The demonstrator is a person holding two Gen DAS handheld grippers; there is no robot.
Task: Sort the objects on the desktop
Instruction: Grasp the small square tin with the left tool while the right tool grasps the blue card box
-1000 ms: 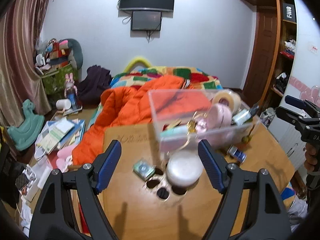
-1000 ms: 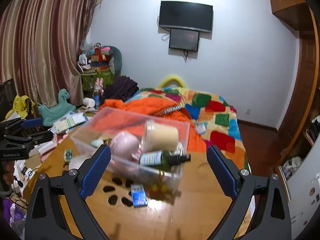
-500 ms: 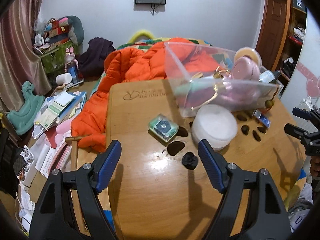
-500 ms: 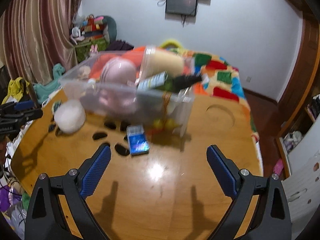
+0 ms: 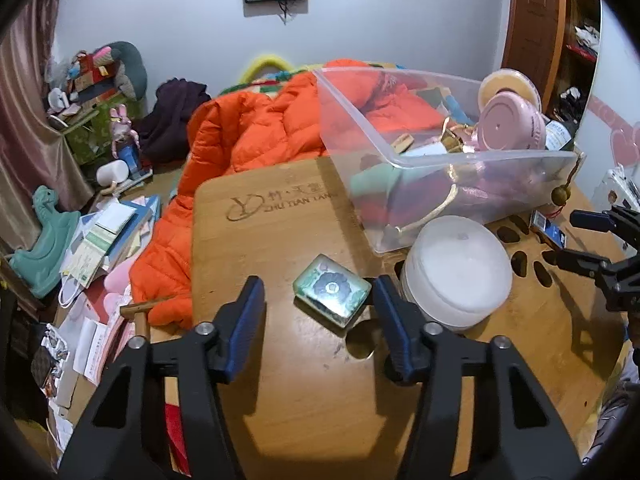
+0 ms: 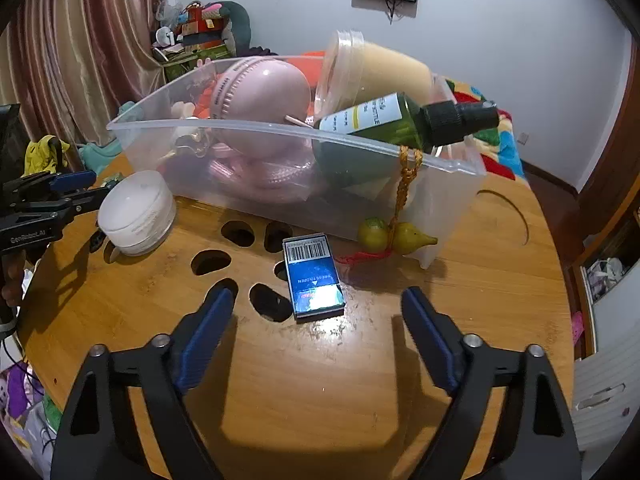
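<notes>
Left wrist view: left gripper fingers spread, empty; small green rectangular packet lies on the wooden counter between them at 12 o'clock, long axis running 10-to-4. Right gripper likewise spread, empty.

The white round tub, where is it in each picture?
Left wrist view: white round tub sits right of centre, by the right finger of the left tool.
Right wrist view: tub at left.
Shared landmark: clear plastic bin just behind it.
</notes>
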